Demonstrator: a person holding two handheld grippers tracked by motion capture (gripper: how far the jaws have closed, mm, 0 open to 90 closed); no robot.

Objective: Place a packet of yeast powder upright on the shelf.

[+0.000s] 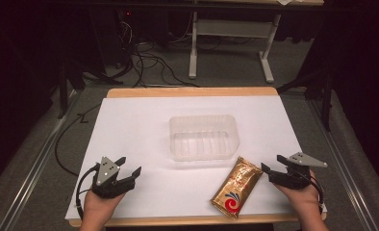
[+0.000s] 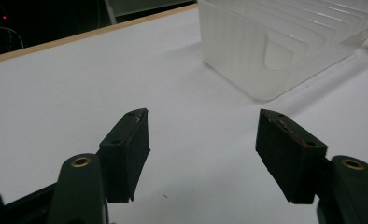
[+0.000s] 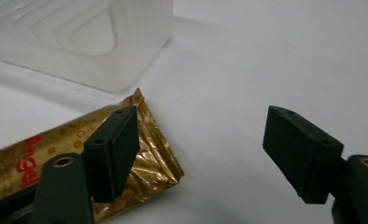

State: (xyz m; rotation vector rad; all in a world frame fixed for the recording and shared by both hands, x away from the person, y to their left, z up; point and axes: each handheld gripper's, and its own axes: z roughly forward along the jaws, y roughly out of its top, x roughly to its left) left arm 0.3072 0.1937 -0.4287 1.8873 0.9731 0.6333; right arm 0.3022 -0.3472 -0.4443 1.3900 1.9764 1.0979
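1. Lying flat on the white desk point(image 1: 130, 120), the gold foil packet point(image 1: 237, 186) sat at about 5 o'clock of the clear plastic tray point(image 1: 204, 136), just beside its near right corner and apart from it.
2. The right gripper point(image 1: 270, 164) stood with jaws wide and nothing between them; its tips were near the packet's upper right corner at about 3 o'clock, not touching as far as the high view showed.
3. The left gripper point(image 1: 129, 165) was likewise open and empty, well apart at the tray's 8 o'clock.
4. A likely slip: the packet was thin, flat and glossy, so jaws coming down on it could have skidded off the foil or pushed it along the desk.
5. A pinch on the crimped end point(image 3: 152, 126) alone might have let the packet droop or tear.
6. The tray looked light; a nudge from the packet or a jaw could have shoved it away.
7. Nothing lay between packet and tray.
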